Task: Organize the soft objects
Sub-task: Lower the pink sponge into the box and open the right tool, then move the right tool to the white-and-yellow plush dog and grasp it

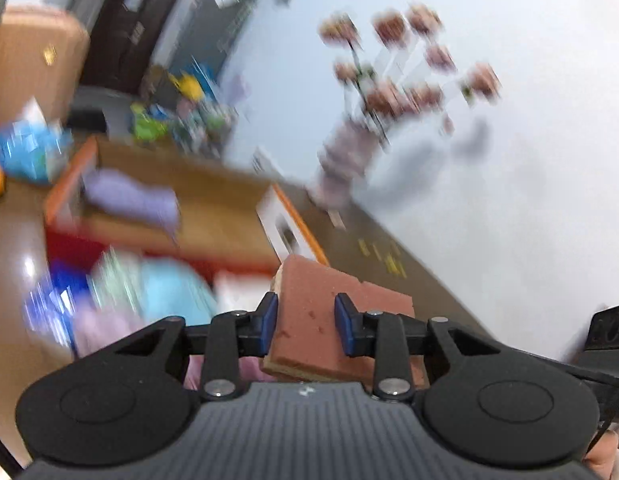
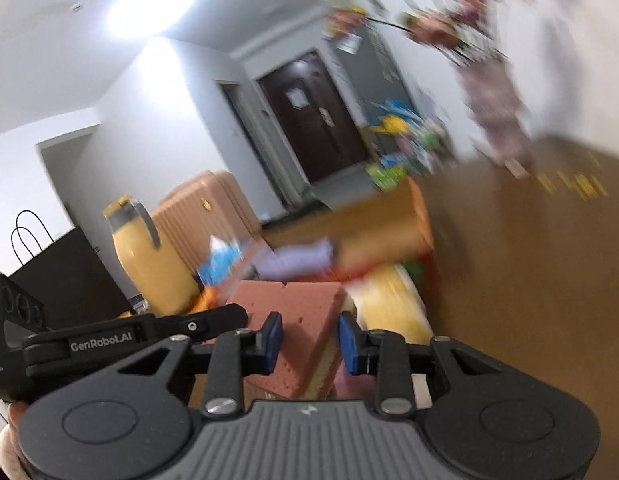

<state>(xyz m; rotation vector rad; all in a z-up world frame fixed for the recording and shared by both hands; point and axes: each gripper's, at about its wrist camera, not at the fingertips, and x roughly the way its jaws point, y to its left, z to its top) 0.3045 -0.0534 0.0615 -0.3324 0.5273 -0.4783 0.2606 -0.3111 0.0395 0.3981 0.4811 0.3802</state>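
Both views are motion-blurred. My left gripper (image 1: 305, 322) is shut on a reddish-brown sponge (image 1: 309, 312) with a pale underside, held up off the table. My right gripper (image 2: 309, 338) is shut on the same sponge (image 2: 297, 320) from the other end. The left gripper's body (image 2: 109, 340) shows at the left of the right wrist view. An open cardboard box (image 1: 213, 204) with orange flaps lies beyond, with a lilac cloth (image 1: 129, 196) in it. The box (image 2: 381, 236) and the cloth (image 2: 297, 260) also show in the right wrist view.
Soft items in teal (image 1: 173, 292), blue and pink lie at the lower left. A vase of pink flowers (image 1: 349, 160) stands by the white wall. A yellow jug (image 2: 145, 256), a tan suitcase (image 2: 205, 208) and a black bag (image 2: 57, 264) stand at the left.
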